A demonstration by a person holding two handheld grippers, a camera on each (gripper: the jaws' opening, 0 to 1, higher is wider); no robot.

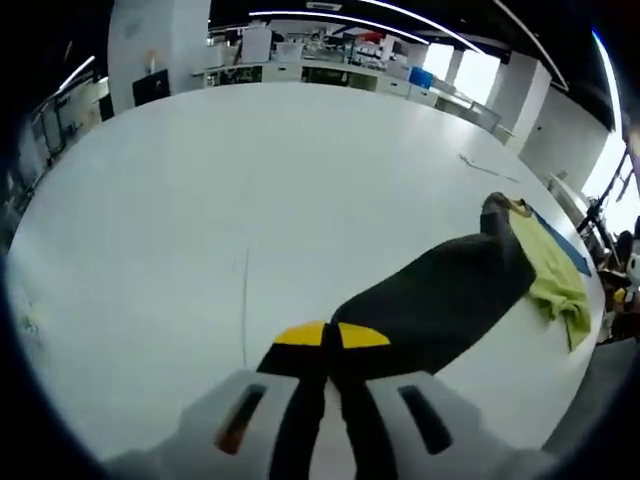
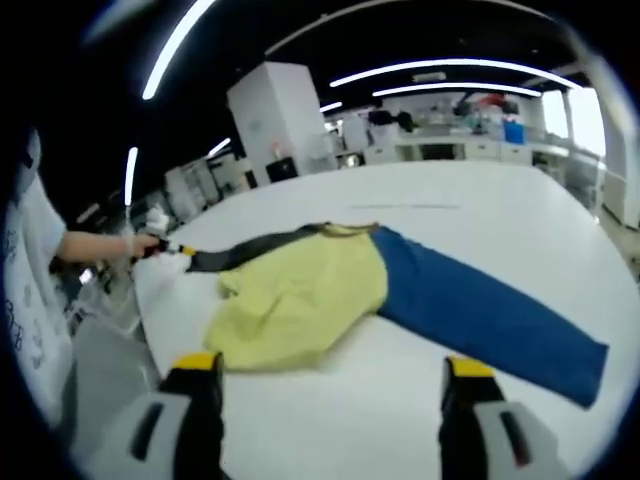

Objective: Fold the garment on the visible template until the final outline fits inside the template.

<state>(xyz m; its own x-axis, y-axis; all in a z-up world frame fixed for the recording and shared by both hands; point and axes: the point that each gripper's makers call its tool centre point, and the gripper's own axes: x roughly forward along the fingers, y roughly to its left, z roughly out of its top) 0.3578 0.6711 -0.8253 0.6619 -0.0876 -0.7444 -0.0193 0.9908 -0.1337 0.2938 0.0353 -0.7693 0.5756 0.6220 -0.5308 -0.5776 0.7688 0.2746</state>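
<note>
Currently left gripper (image 1: 330, 338) pinches the garment's (image 2: 300, 295) black sleeve (image 1: 440, 300); right gripper (image 2: 335, 375) wide apart, near the yellow body.

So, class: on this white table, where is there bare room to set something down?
Bare table stretches wide beyond the black sleeve pinched by the left gripper. More lies behind the blue sleeve. It is crowded around the yellow body.
</note>
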